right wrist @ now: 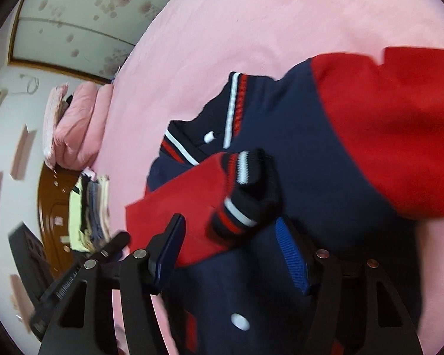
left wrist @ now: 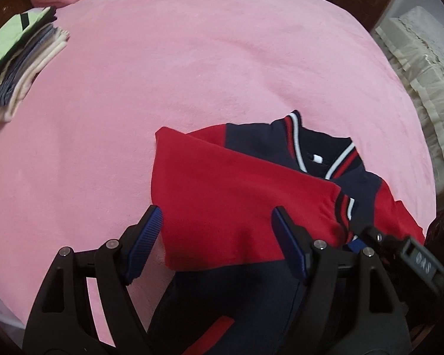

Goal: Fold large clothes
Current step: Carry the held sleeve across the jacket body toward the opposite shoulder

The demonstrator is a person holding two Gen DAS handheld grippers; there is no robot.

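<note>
Red-and-navy jacket [left wrist: 251,195]: lies on the pink bed [left wrist: 192,59], one red sleeve [left wrist: 231,207] folded across its front. Stack of folded clothes [left wrist: 20,68]: well apart from jacket. Left tongs [left wrist: 219,224]: apart, over sleeve. Right tongs [right wrist: 231,233]: apart, beside striped cuff [right wrist: 242,189].

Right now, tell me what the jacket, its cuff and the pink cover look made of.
Jacket: soft matte knit, probably cotton fleece; it drapes in rounded folds.
Cuff: ribbed stretch knit, with striped bands bunched together.
Pink cover: plush, fuzzy fleece by its nap, likely synthetic.
Both claws, left and right, stand open.
</note>
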